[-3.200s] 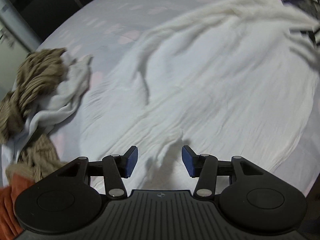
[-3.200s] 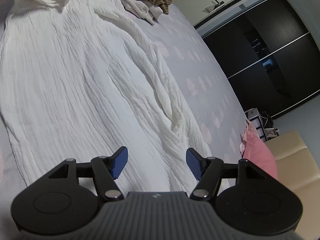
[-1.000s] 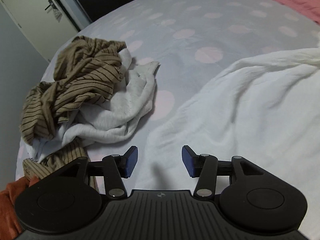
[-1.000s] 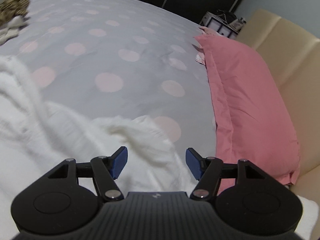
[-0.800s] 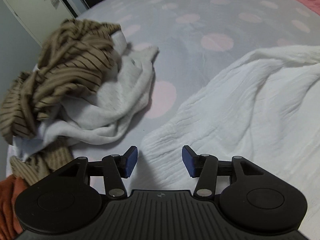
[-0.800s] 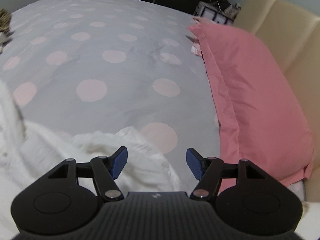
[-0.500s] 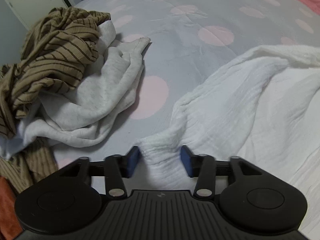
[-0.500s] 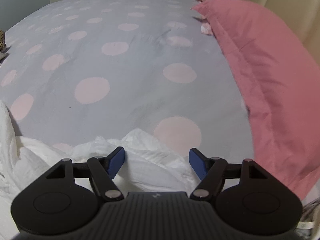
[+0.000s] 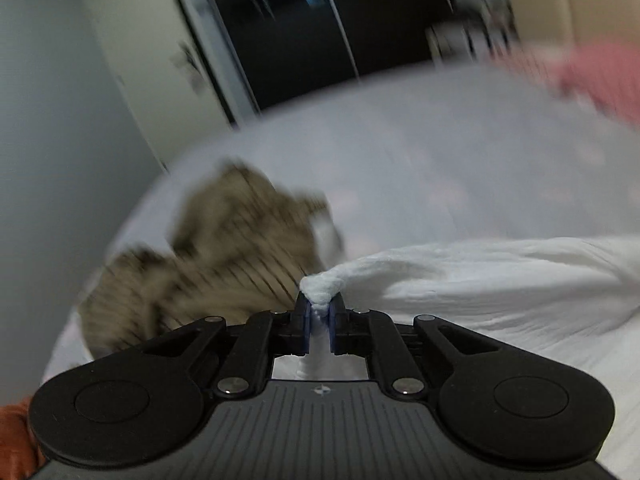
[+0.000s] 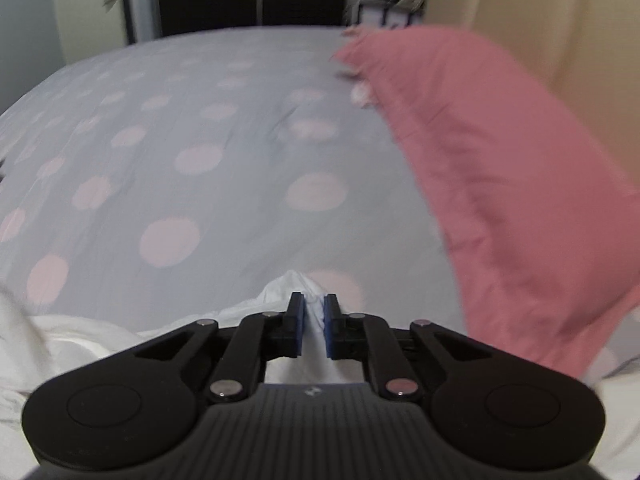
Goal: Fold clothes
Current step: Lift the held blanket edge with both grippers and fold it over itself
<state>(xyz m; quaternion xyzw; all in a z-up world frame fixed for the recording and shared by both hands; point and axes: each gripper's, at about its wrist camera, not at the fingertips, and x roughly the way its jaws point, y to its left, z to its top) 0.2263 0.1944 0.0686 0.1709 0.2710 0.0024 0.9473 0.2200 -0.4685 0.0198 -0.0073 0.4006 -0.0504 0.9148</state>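
1. Leftmost in the left wrist view stands a pale grey wall (image 9: 48, 128), then a cream door (image 9: 160, 60), then dark sliding wardrobe panels (image 9: 304, 28); all of it is blurred.
2. Below them lies a brown striped garment (image 9: 224, 248), crumpled on the bed's grey sheet with pink dots (image 9: 420, 168).
3. Next, the left gripper (image 9: 319, 316) is closing, its blue pads pinching a bunched corner of the white garment (image 9: 500, 280), which spreads rightward over the sheet.
4. Over in the right wrist view, the dotted sheet (image 10: 200, 152) fills the left and middle.
5. At bottom centre the right gripper (image 10: 313, 316) is closing on another peak of the white cloth (image 10: 288, 284).
6. Right of it a pink pillow (image 10: 500, 160) lies against a beige padded headboard (image 10: 540, 20).
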